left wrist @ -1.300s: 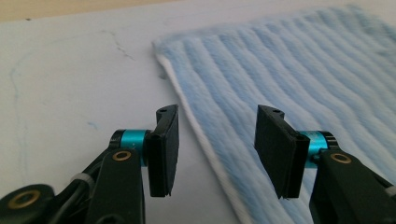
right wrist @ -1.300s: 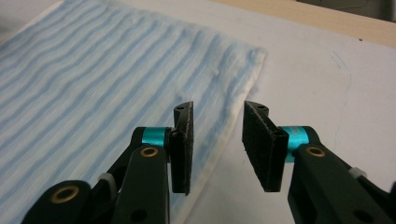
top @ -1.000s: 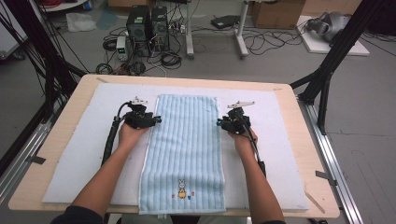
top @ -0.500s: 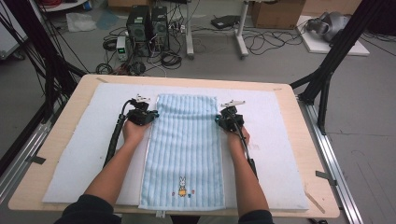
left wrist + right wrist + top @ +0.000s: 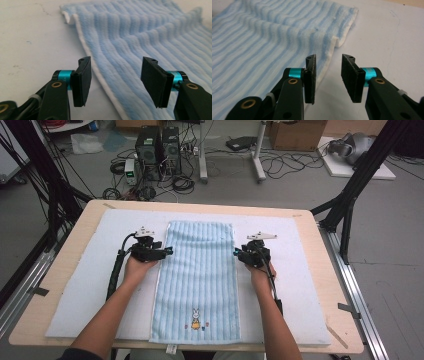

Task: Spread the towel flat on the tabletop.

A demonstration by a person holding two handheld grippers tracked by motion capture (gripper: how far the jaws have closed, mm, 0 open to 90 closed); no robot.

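Towel [image 5: 198,280], pale blue with ribs, lies flat lengthwise down the middle of the white mat [image 5: 75,305], small rabbit motif [image 5: 196,318] at the near end. Far end shows a slight ripple in both gripper views.

Left gripper [image 5: 167,251] sits at the towel's left hem, about a third down from the far end. Jaws have just been opening; released, the hem lying between the pads [image 5: 82,81] but not pinched.

Right gripper [image 5: 237,253] mirrors it at the right hem. Jaws likewise just opening, gap narrower, released; the hem lies just under the inner pad [image 5: 310,78], nothing gripped.

Judgement: step in hand is taking both side hems, probably for a fold. To do it well: straddle each hem so one pad goes under the edge, close both together at matching height, and lift evenly so the ribs stay straight and the ripple does not spread.

Table [image 5: 320,245] bears the mat.
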